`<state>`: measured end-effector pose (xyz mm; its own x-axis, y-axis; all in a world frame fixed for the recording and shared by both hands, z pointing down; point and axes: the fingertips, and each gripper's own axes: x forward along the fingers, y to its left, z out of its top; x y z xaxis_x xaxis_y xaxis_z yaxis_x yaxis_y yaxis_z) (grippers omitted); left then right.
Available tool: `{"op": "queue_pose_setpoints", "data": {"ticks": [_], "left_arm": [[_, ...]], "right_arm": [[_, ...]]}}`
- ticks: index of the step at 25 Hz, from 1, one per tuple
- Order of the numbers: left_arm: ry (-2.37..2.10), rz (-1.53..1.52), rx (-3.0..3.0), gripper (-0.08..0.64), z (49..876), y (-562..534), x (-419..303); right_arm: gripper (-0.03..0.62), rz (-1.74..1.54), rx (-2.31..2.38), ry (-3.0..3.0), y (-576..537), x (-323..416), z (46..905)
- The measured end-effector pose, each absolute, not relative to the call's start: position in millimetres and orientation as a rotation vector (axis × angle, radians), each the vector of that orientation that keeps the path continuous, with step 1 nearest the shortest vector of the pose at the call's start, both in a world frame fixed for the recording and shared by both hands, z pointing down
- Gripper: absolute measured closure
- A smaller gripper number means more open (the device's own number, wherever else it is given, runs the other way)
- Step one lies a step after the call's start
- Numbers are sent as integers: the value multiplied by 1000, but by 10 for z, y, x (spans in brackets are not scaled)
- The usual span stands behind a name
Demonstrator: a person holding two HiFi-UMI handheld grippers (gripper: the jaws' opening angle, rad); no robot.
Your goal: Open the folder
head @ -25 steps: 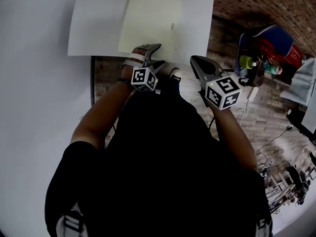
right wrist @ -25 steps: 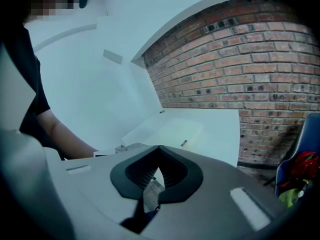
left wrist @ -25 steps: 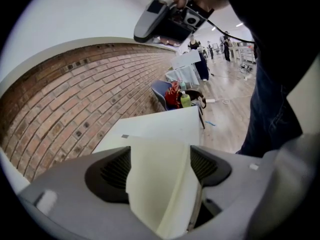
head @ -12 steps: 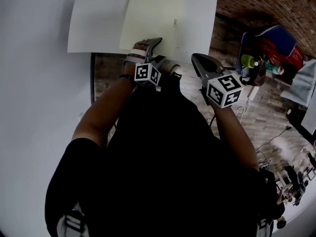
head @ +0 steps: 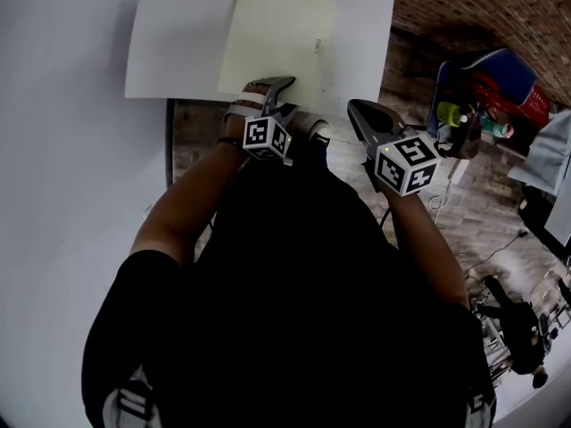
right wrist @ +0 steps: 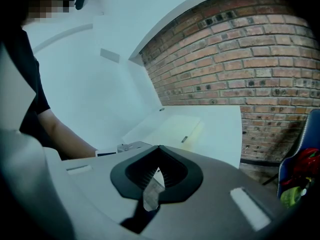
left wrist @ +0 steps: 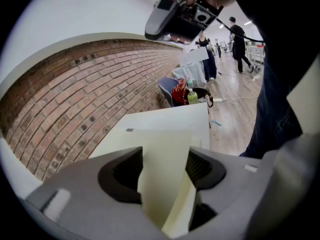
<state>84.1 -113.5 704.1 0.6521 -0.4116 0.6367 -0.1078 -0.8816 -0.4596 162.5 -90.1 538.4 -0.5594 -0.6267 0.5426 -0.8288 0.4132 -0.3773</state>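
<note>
Little has changed in a second: both grippers sit almost where they were over the table's near edge, the left one's jaws have narrowed, and a person in dark clothes has come into the lower right corner of the head view.

From my seat, the cream folder lies flat on the white table, toward its right half, with a small grey tab near its right edge. The left gripper is right at the folder's near edge and points down at it at a slant. Its jaws are closing, with the cover between them. In the left gripper view I see two cream layers there, parted into a shallow V, so the top cover is lifted a little off the sheet beneath. Both jaws still stand well apart, and I cannot make out either pad pressing on the paper.

The right gripper hangs off the table's near right corner, beside the left one and apart from the folder, which lies ahead and to its left. Its jaws are together at the tips and hold nothing; only a pale sliver shows through the gap behind them.

Each gripper's marker cube faces up at me. A brick wall runs behind the table, and a blue bag with red contents stands well to the right.
</note>
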Motion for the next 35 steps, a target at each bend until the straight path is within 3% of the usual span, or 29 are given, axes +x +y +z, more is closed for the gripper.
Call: {"op": "queue_pose_setpoints", "data": {"ticks": [19, 35], "left_arm": [[590, -1005, -2566, 500, 6594, -1262, 618], [909, -845, -2772, 534, 5980, -1439, 369]], "right_arm": [[592, 871, 1169, -2391, -912, 1428, 5324], [592, 845, 1136, -2408, -787, 1368, 5282]]}}
